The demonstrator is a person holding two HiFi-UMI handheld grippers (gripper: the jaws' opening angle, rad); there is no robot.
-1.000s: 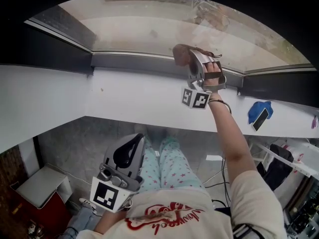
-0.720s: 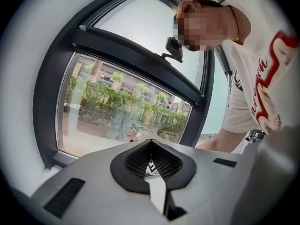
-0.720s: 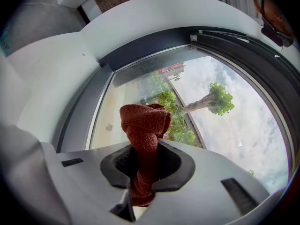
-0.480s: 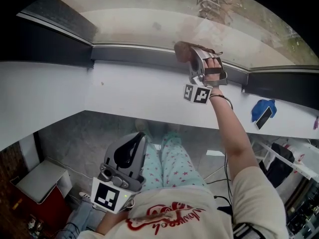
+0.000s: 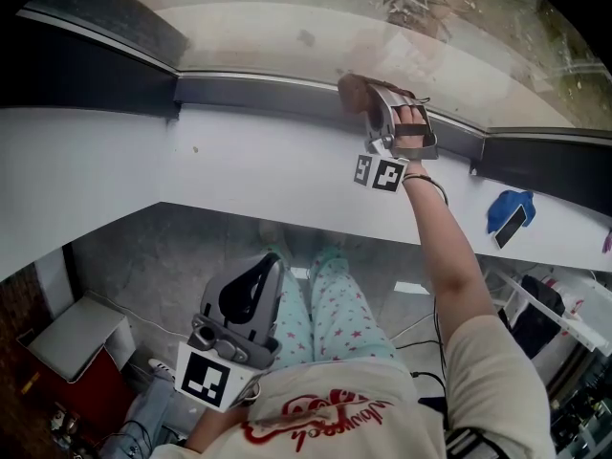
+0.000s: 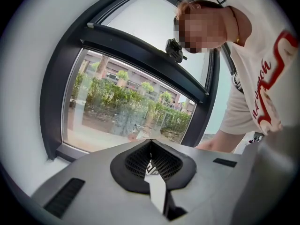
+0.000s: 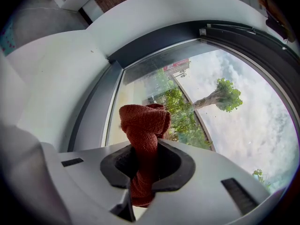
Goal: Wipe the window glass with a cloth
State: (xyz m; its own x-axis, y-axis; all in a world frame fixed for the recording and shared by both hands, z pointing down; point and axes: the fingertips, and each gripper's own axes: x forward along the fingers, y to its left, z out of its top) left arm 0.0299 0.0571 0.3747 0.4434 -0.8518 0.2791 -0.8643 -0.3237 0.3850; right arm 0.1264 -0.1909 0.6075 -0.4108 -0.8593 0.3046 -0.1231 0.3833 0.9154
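Facing large dark-framed window glass [image 5: 287, 27]. Holding right gripper [image 7: 145, 168] up at its lower edge, clamping bunched rust-red woven cloth [image 7: 143, 125], tip pointing straight at glass. Resting left gripper [image 5: 247, 299] low, well apart, jaws together, empty.

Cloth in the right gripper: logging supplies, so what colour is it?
The cloth is rust red; the right gripper view shows it best.

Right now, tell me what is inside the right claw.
A reddish cloth, clamped, its bunched end toward the window glass. The right claw covers part of its lower end.
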